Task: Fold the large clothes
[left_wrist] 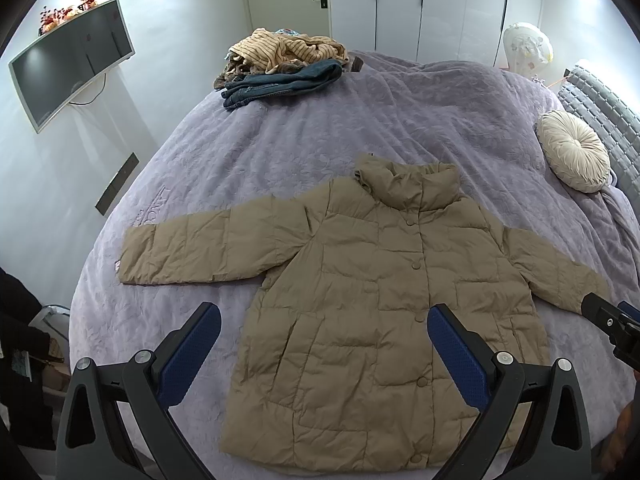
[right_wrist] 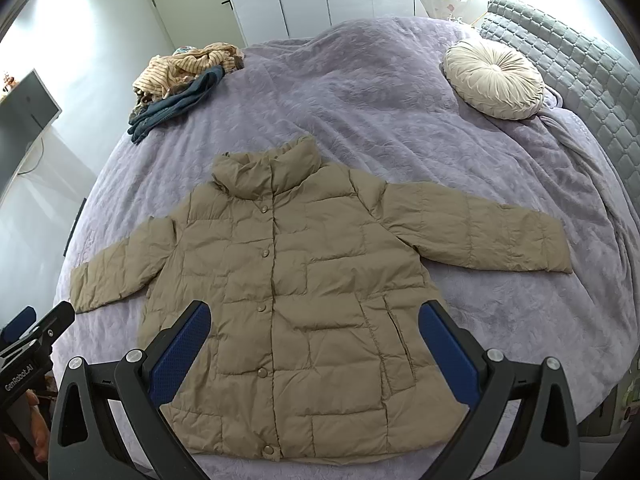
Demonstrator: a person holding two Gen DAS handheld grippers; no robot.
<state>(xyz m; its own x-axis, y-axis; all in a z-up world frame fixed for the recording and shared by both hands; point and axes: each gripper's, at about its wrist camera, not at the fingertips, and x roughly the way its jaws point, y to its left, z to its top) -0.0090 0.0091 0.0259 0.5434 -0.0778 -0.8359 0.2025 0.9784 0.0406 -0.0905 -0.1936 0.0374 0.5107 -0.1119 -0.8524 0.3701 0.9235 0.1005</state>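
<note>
A tan quilted puffer jacket (left_wrist: 380,304) lies flat, buttoned, sleeves spread, on the lavender textured bedspread (left_wrist: 280,152). The left gripper (left_wrist: 324,344) and right gripper (right_wrist: 316,344) hover above its hem, jaws wide apart, holding nothing.

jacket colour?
Khaki-tan, quilted, with matching snaps. The jacket shows best in the right wrist view.
</note>
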